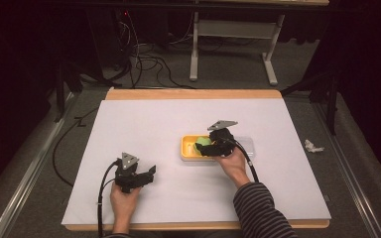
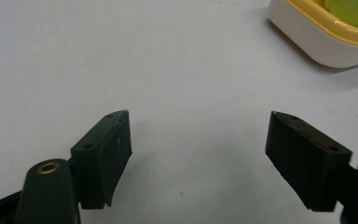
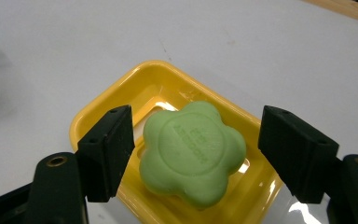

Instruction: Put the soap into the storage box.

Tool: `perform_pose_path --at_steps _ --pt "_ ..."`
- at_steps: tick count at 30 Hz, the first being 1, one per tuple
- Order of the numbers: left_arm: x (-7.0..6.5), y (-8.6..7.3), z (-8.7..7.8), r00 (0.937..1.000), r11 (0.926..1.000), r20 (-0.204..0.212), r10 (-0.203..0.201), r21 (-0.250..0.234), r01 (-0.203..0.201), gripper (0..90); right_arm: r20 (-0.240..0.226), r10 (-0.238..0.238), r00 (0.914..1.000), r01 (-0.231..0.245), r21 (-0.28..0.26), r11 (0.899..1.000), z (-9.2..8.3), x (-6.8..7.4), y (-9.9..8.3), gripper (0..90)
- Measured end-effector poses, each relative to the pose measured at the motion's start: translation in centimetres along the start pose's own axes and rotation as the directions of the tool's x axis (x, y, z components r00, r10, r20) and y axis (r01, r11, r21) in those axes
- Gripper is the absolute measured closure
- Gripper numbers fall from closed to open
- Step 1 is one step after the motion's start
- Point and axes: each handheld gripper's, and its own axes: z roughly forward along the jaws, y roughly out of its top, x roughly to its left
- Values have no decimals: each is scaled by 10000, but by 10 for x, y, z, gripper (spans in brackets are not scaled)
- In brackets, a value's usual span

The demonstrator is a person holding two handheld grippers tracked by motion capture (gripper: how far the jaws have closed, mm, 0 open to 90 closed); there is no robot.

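Raised lettering on the green soap, too soft for me to read.

In the right gripper view I saw one marking: an embossed ring with two short lines of raised characters inside it, pressed into the top face of the flower-shaped green soap [image 3: 193,151], which lay in the yellow dish [image 3: 121,105]. The lettering sat upside down to that camera, its tops toward six o'clock, and I could not make out a single letter for certain. From the high view the soap [image 1: 203,141] was too small for me to see any mark on it. I found no other label, brand, number or sign that I could read.
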Motion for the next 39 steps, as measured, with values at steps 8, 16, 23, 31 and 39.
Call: perform_pose_path --at_steps 8,16,23,31,39 --pt "0 1 -2 9999 10000 128 -60 -30 60 227 20 118 9999 -117 -396 9991 -18 -1 -1 276" --pt "0 1 -2 9999 9999 130 -79 -104 81 221 34 755 9971 -747 -1077 9914 -27 -8 -8 279" --pt "1 1 -2 9999 10000 115 -58 -39 58 232 67 796 9968 -782 -1267 9889 -40 -12 -14 274" --pt "1 1 -2 9998 9999 173 -110 -76 111 231 296 1017 9944 -954 -1675 9812 -63 -24 -21 222" --pt "1 1 -2 9998 9999 170 -97 -110 99 227 445 1083 9931 -974 -1984 9753 -76 -28 -28 195"
